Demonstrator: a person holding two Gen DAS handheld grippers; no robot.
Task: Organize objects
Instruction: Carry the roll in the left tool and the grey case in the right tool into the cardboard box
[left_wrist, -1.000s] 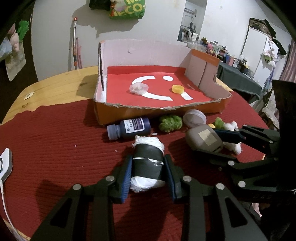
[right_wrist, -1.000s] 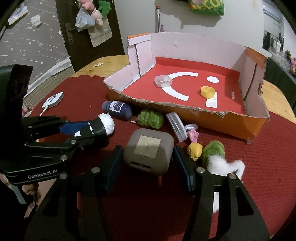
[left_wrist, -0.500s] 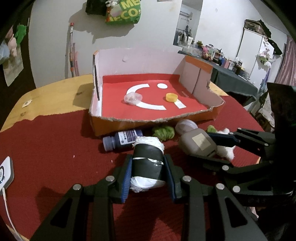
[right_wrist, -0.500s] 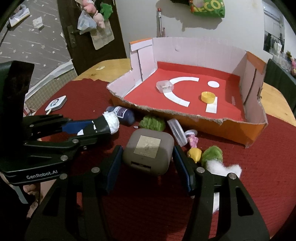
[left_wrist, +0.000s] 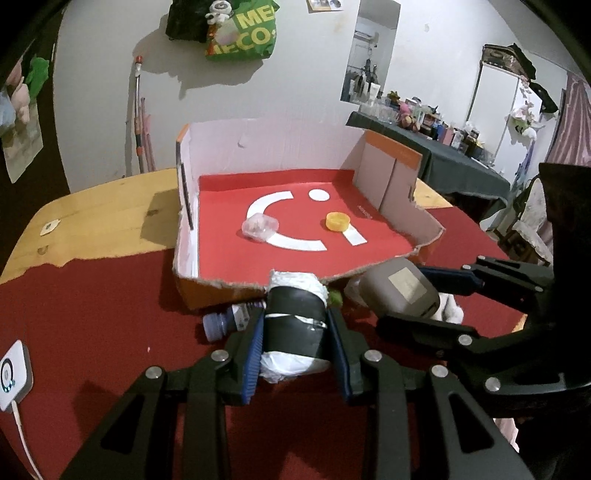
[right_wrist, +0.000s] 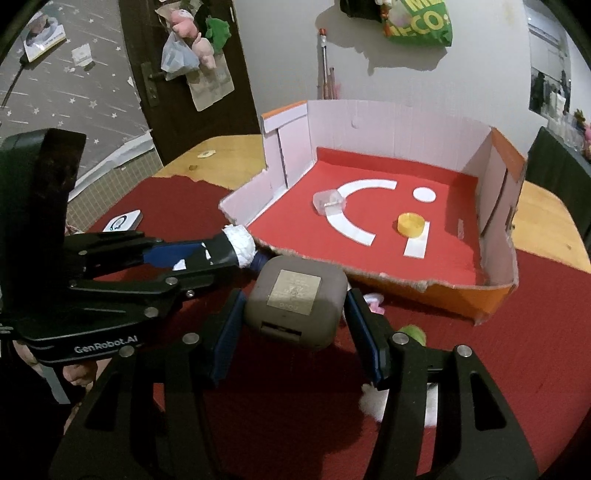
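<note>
I see a ribbed red cloth covering the near part of the tabletop, whose far edge shows bare, smooth pale wood. The box is rough torn cardboard with a matt red paper floor. My left tool is black plastic with metal rivets; its roll looks taped, matt black. The case in my right tool is matt grey plastic.

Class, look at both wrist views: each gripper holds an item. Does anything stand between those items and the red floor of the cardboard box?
Only the box's torn front wall, which is low. The roll in the left gripper and the grey case in the right gripper sit near rim height. Inside, the clear cup and the yellow cap leave bare floor.
</note>
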